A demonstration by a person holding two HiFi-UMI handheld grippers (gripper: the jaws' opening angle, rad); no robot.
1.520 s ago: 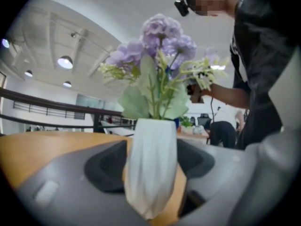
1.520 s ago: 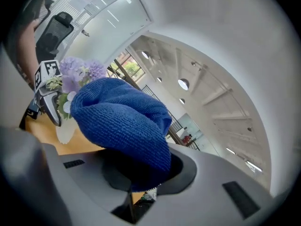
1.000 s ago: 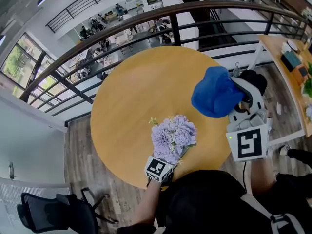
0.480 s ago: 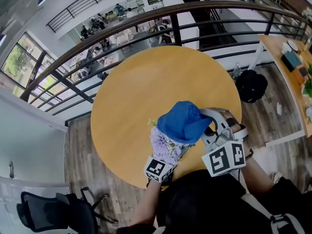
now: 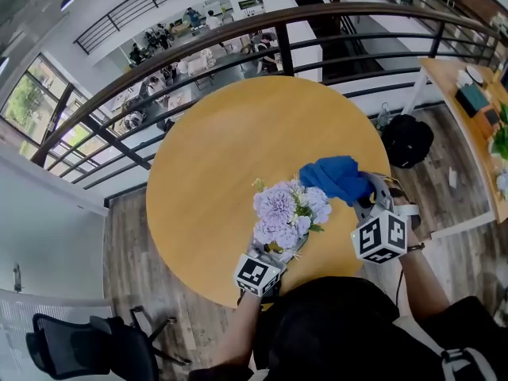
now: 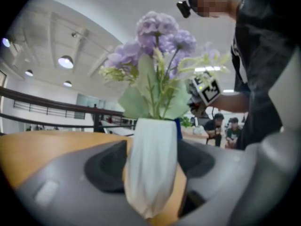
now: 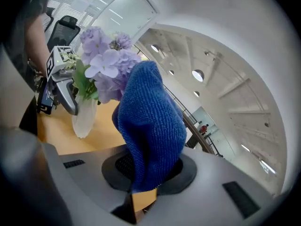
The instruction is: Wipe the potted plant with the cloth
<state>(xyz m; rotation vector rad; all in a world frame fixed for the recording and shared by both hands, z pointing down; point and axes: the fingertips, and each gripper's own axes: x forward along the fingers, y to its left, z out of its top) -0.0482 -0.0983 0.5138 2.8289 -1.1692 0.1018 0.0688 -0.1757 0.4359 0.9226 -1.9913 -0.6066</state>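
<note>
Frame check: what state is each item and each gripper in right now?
left gripper: shut on the potted plant.
right gripper: shut on the cloth.
potted plant: upright on the table, gripped low on its white pot.
cloth: bunched up, right beside the flowers; contact unclear.

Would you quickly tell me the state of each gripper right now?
Left gripper: closed on the white vase.
Right gripper: closed on the blue cloth.
</note>
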